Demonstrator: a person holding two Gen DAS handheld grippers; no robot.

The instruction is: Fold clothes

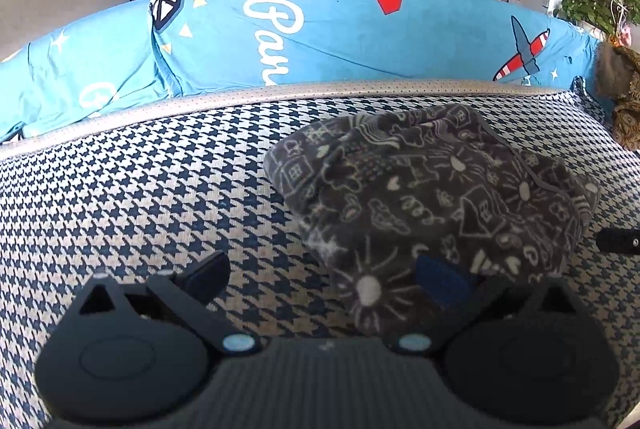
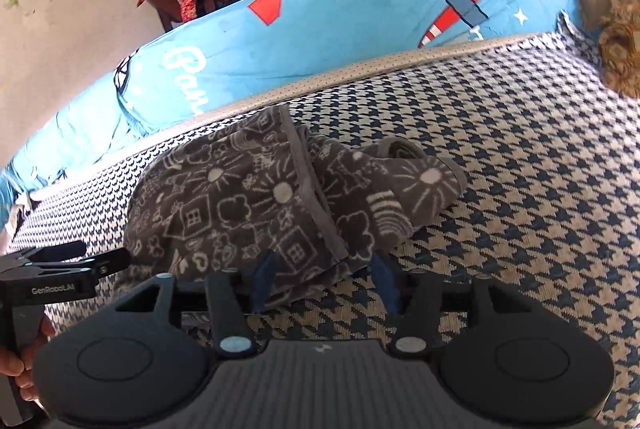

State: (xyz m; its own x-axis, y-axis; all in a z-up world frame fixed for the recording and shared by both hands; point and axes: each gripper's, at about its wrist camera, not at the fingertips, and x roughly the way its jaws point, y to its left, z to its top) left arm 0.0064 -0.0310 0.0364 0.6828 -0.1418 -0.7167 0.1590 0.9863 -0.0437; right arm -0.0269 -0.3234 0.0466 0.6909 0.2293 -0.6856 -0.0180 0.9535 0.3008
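Grey doodle-print garment [image 2: 256, 205] folded, near edge between open right tool [image 2: 326, 281]

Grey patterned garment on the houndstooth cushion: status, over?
Both grippers open: left gripper, right gripper, neither gripping. Grey garment lies folded, bundled on the cushion. Nothing in the way.

Two wrist cameras, one sofa seat

Both look steeply down, close over the houndstooth cushion [image 1: 140, 189]; each frames the folded grey garment [image 2: 240, 205] and blue backrest cover [image 1: 340, 33].
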